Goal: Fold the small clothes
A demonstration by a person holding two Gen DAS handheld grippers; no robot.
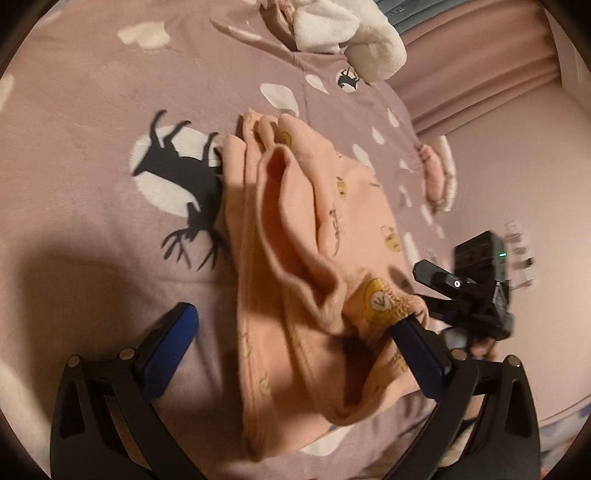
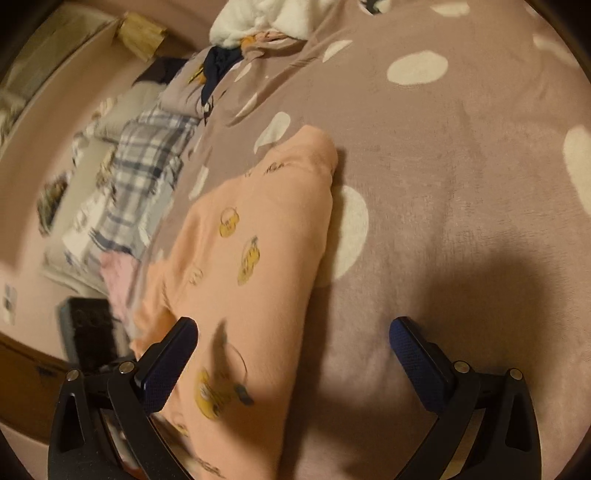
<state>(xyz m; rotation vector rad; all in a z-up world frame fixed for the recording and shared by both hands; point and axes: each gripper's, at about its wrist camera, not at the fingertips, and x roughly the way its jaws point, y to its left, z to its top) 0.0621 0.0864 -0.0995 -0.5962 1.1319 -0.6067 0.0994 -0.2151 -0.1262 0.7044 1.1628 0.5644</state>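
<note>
The peach garment (image 1: 295,266) lies bunched on the spotted blanket (image 1: 92,184). Both the left tongs (image 1: 295,343) and right tongs (image 2: 293,354) gape wide, empty (right fingers straddling its edge). Best pinch the corner at 3 o'clock, then smooth before folding.

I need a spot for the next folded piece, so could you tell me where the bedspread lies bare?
Bare bedspread lies right of the peach garment. The top edge is crowded by the white fleece pile; the left bed edge by plaid fabric.
</note>
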